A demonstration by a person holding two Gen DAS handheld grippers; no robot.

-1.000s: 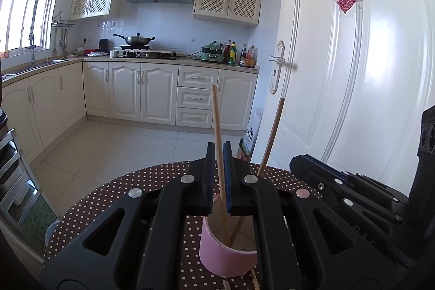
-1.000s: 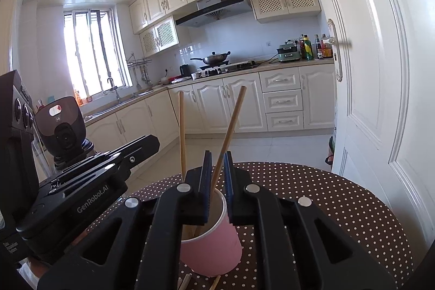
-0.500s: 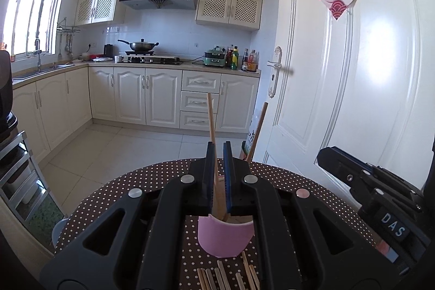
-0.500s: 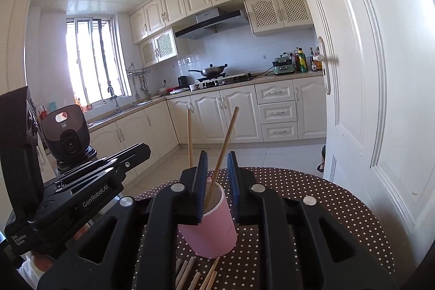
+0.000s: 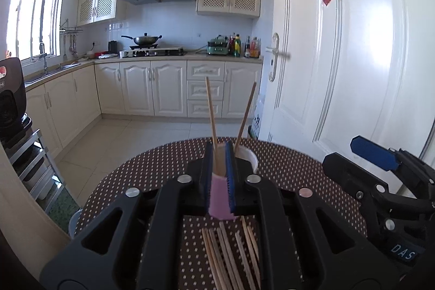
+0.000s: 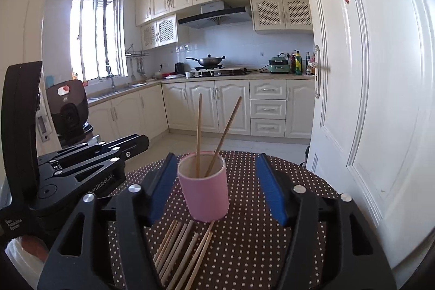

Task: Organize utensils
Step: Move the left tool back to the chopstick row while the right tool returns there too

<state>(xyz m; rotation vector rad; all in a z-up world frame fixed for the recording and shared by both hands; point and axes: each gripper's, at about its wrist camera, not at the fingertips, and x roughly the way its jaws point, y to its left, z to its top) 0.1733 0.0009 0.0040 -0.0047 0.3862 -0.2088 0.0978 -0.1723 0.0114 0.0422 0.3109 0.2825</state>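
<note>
Right wrist view: my right gripper (image 6: 214, 186) is spreading, its jaws standing wide of the pink cup (image 6: 204, 190) at frame centre, clear of its sides. 2 chopsticks (image 6: 199, 135) stand in the cup. Loose chopsticks (image 6: 180, 249) lie on the dotted table (image 6: 272, 249), lower centre. My left gripper (image 5: 219, 170) is narrowly parted and opening, nothing pinched.

We pull both grippers back from the pink cup (image 6: 203, 186). The right gripper (image 6: 214, 186) lets go of its chopstick (image 6: 223, 136) and its jaws are opening wide. The left gripper (image 5: 219, 173) jaws are opening too. Now loose chopsticks (image 6: 180, 249) show on the bench (image 6: 299, 175).
</note>
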